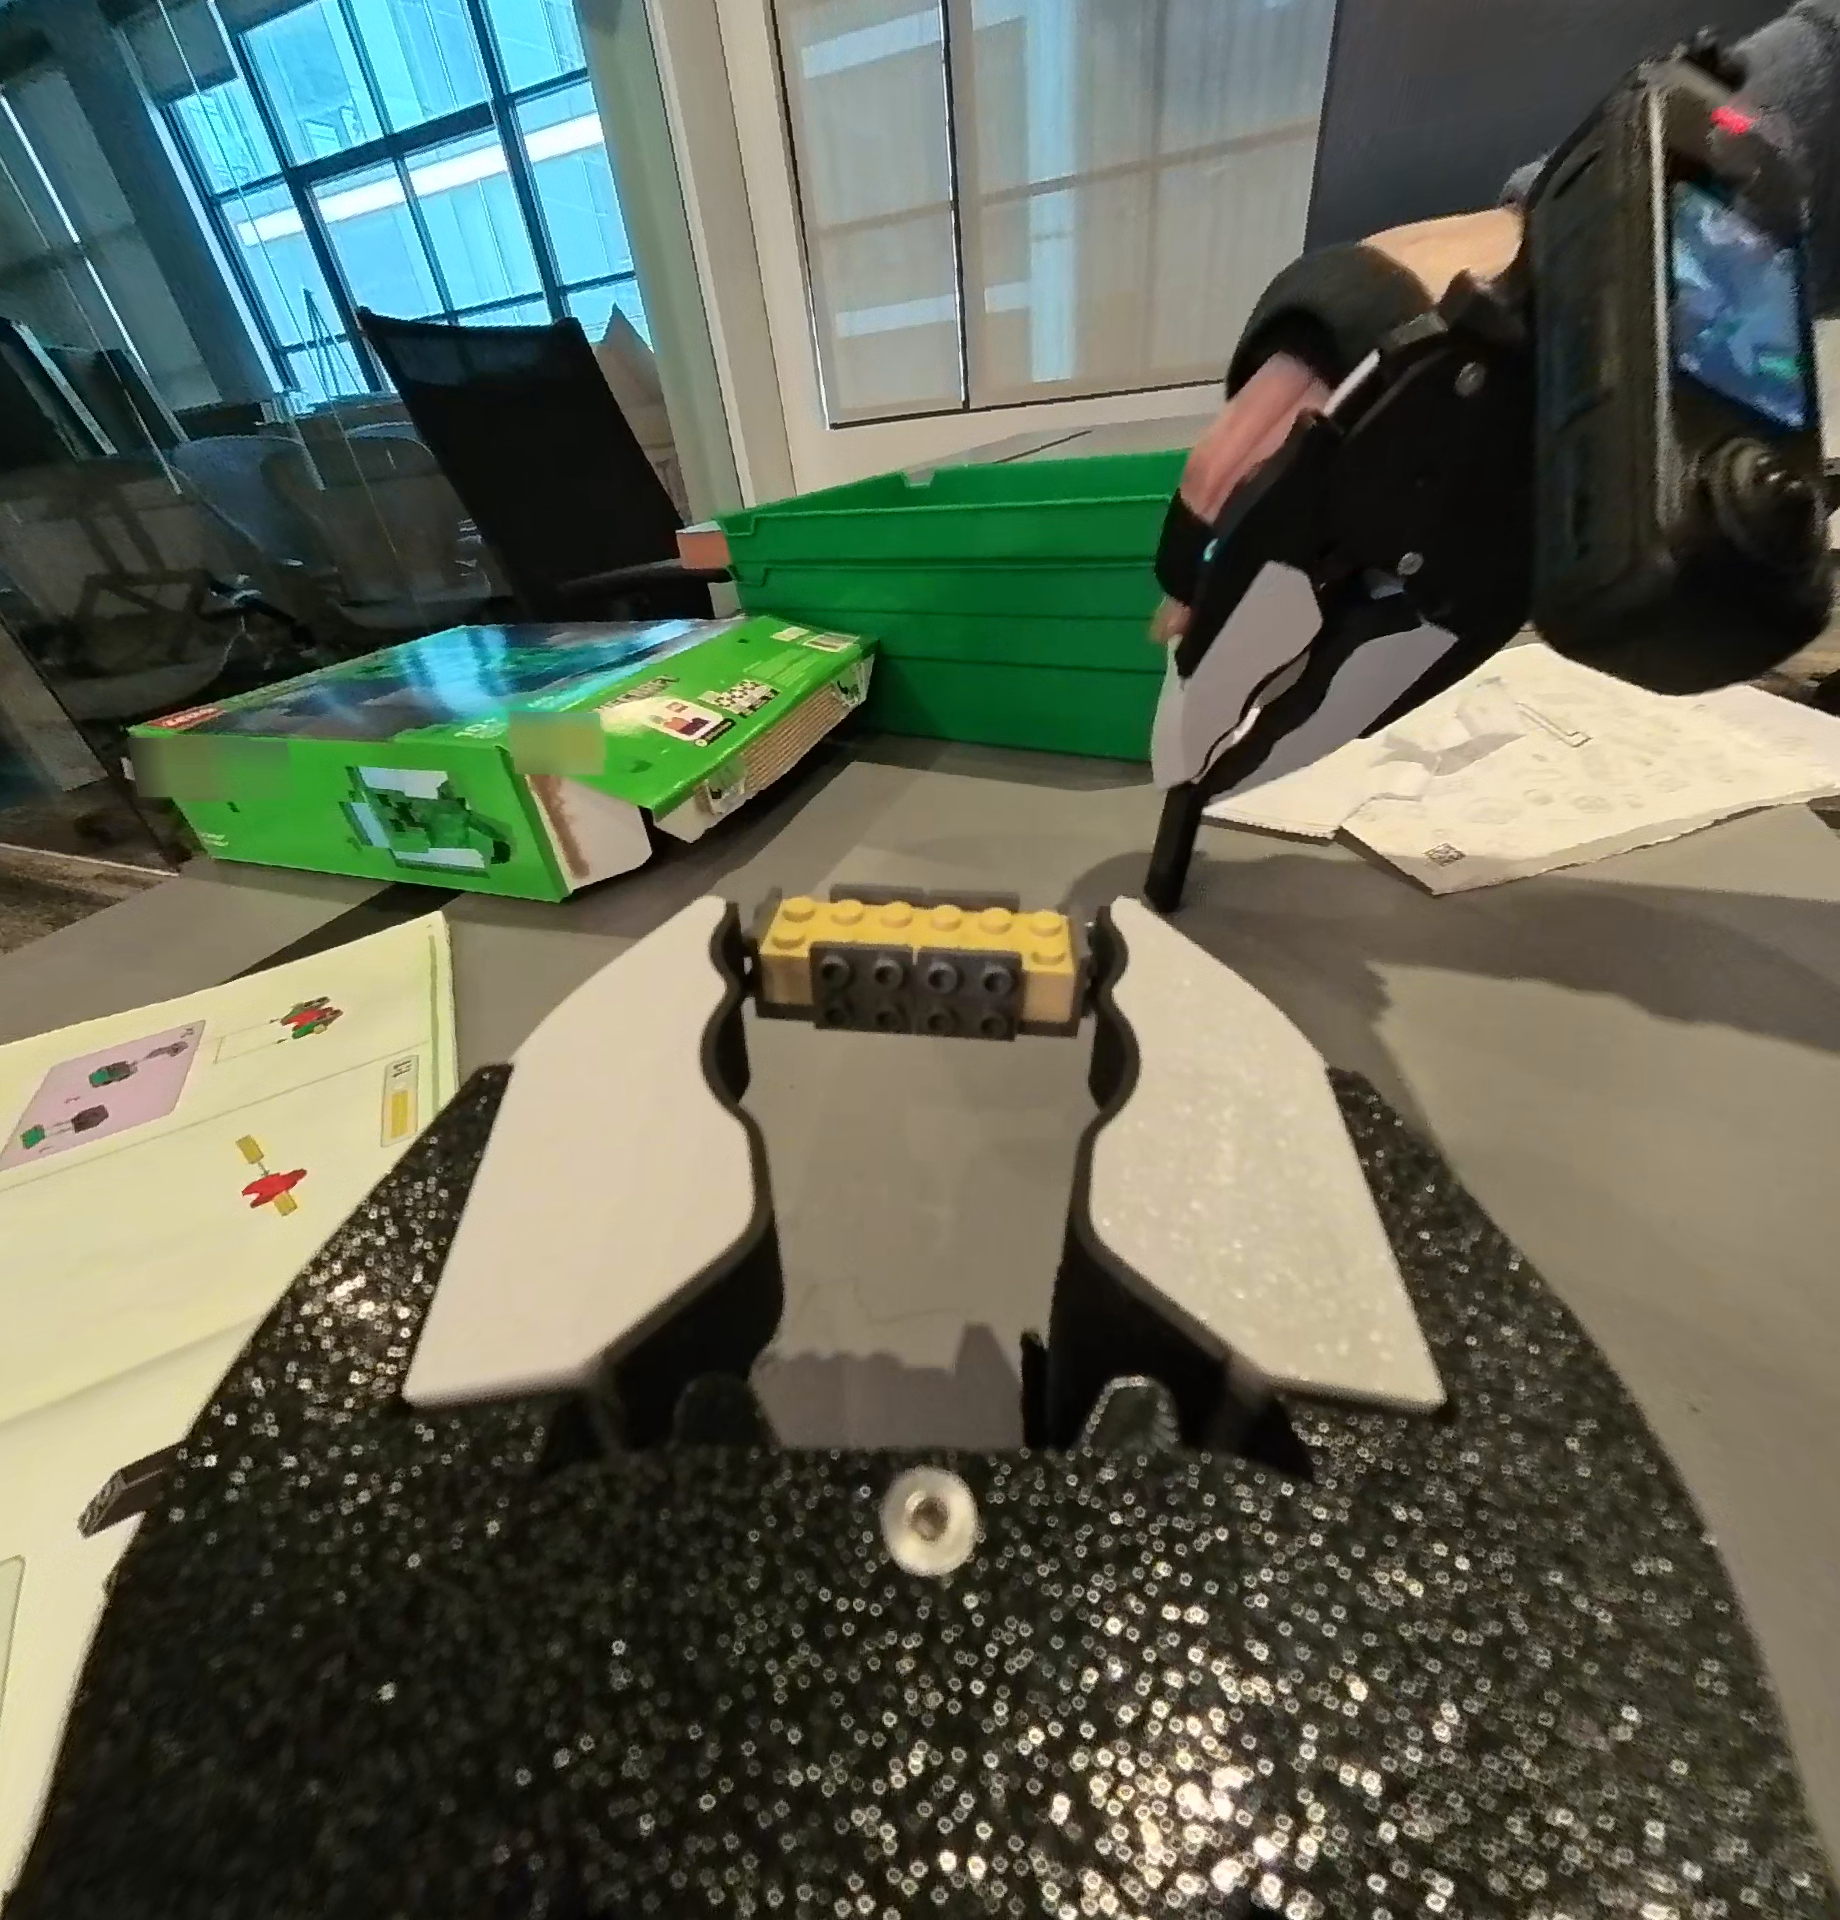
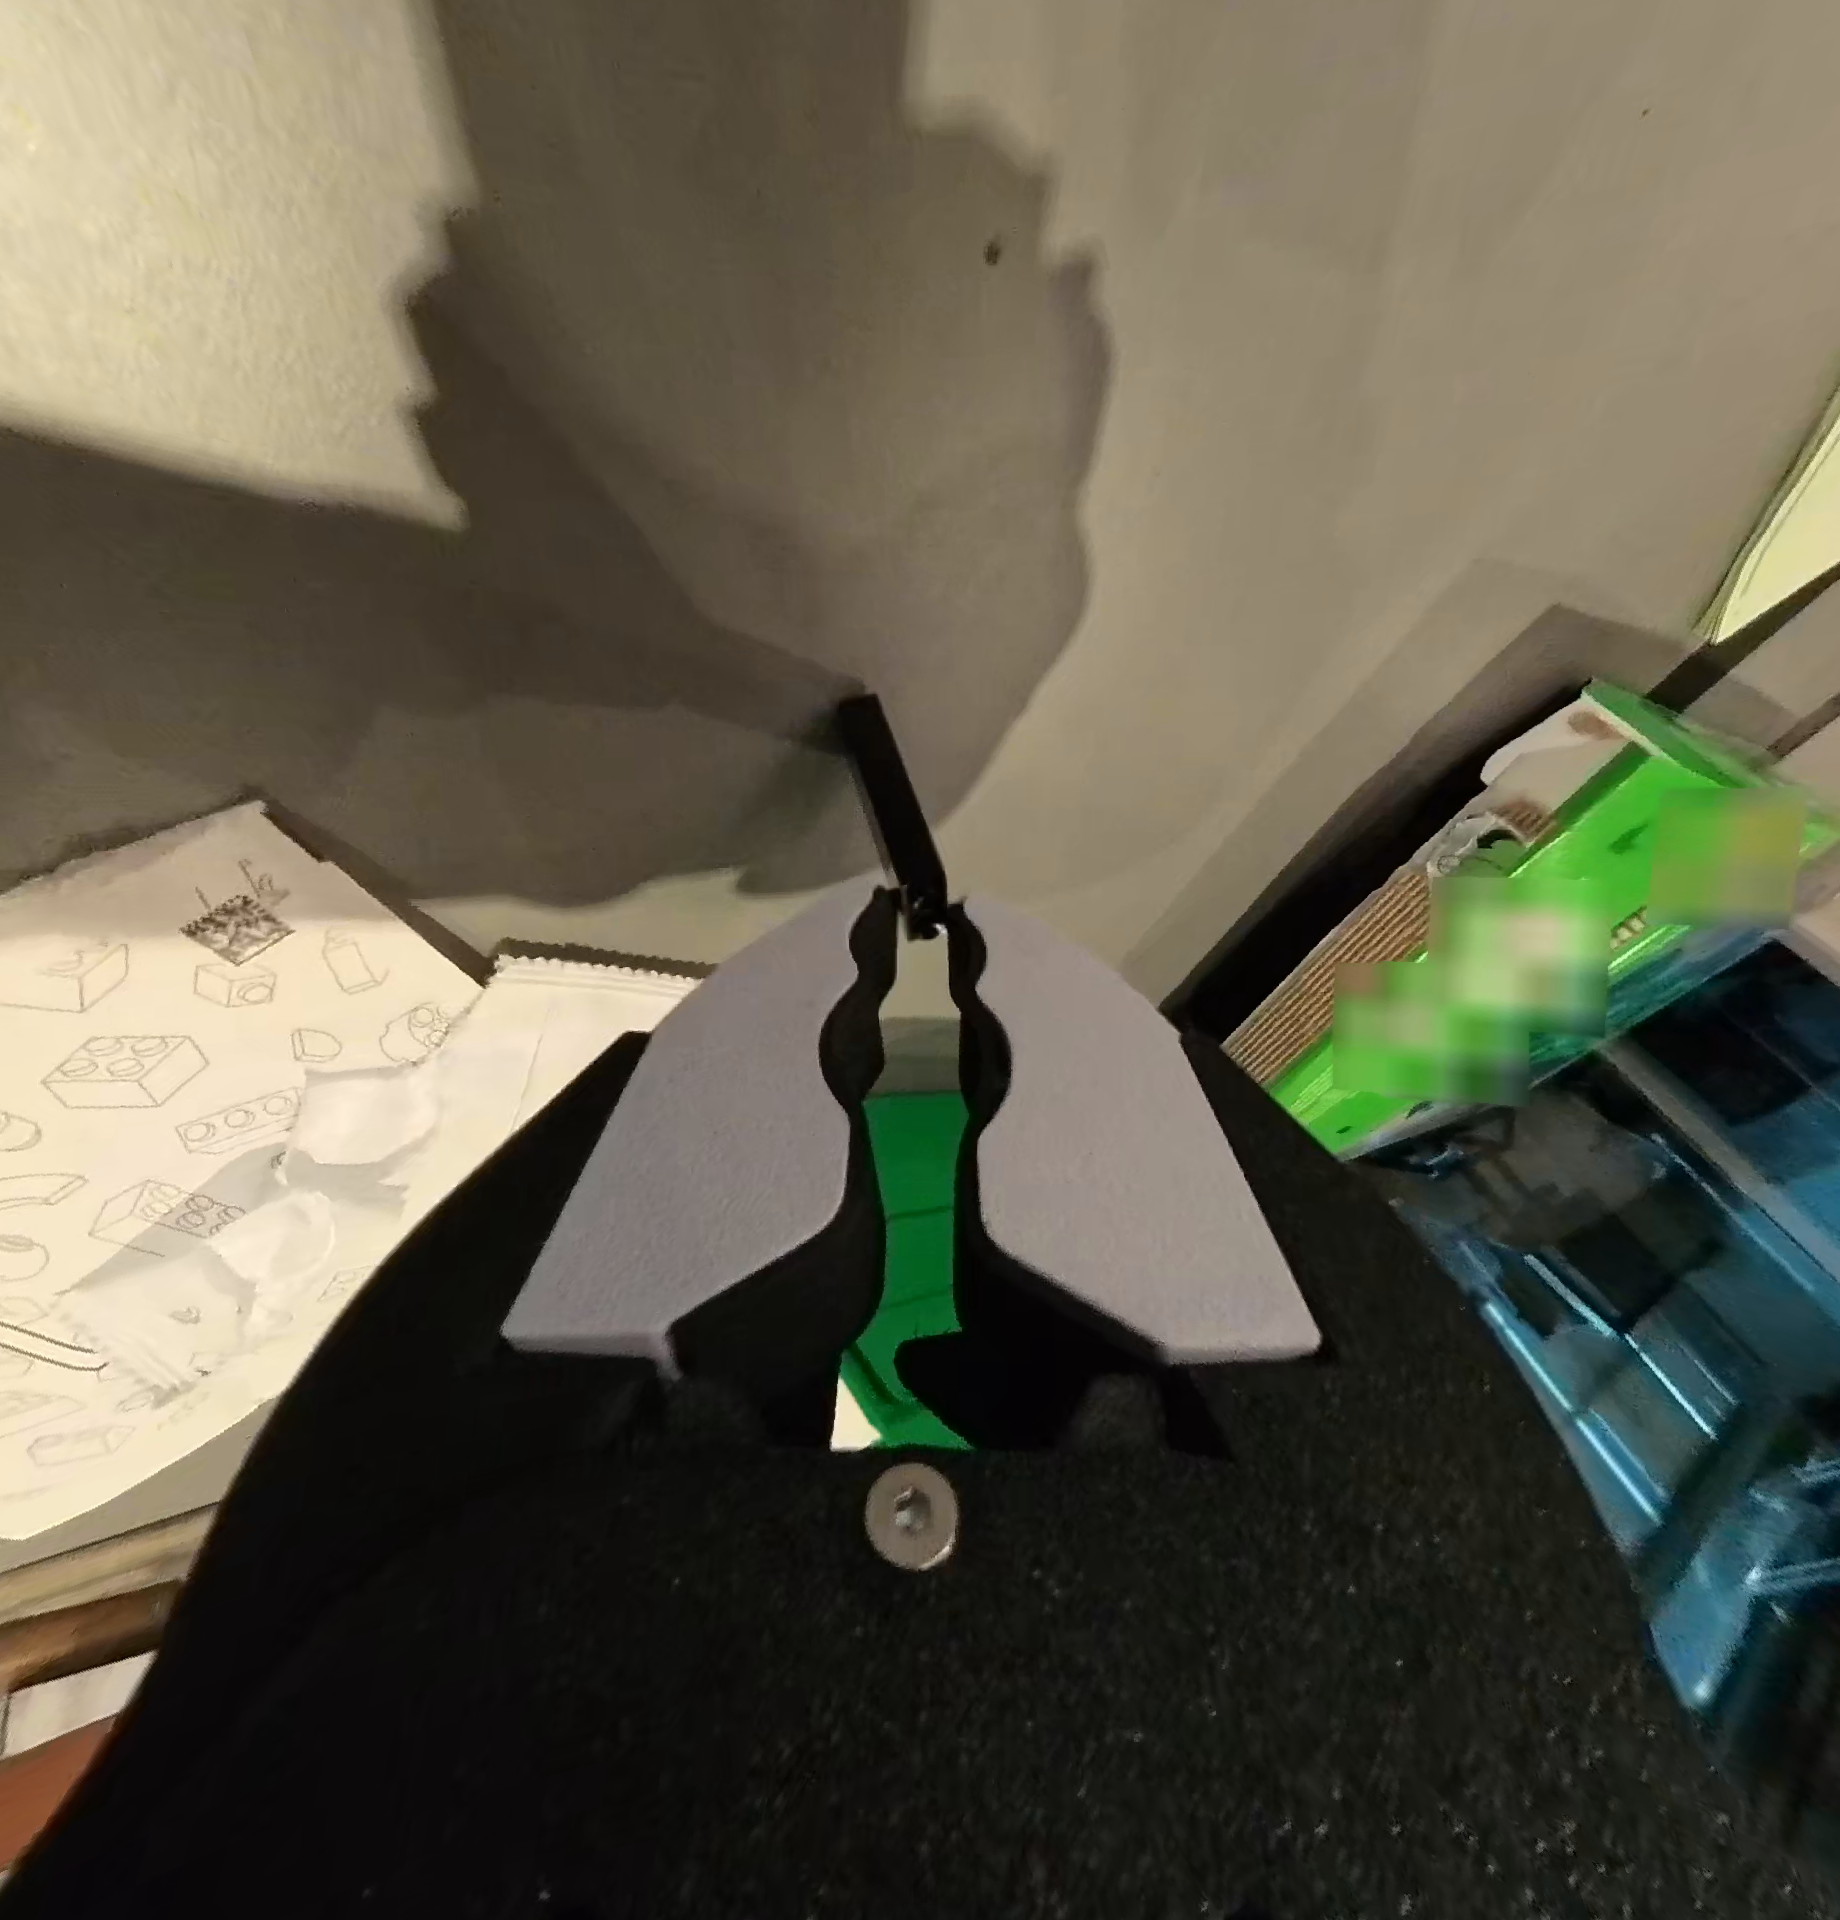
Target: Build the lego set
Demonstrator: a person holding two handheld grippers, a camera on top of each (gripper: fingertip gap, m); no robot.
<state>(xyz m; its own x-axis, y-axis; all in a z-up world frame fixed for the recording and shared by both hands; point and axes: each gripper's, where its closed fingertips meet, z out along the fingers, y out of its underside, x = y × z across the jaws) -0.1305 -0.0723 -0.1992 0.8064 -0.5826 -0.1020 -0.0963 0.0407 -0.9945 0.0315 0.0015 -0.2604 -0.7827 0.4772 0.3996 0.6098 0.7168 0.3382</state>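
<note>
My left gripper (image 1: 918, 961) is shut on a small lego assembly (image 1: 911, 971): a yellow brick with black studded pieces on its near side, held just above the grey table (image 1: 1518, 1091). My right gripper (image 2: 921, 920) is shut on a long thin black lego piece (image 2: 890, 805), which points down with its far end on or near the table. In the left wrist view the right gripper (image 1: 1196, 774) stands just behind and to the right of the assembly, with the black piece (image 1: 1176, 847) below its fingertips.
An open green lego box (image 1: 480, 769) lies at the back left, green trays (image 1: 978, 613) stand behind it. The instruction booklet (image 1: 168, 1143) lies at the left. White printed paper bags (image 1: 1539, 769) lie at the right. A black chair (image 1: 521, 457) stands beyond the table. The gap from one gripper's tips to the other's is roughly 20 cm.
</note>
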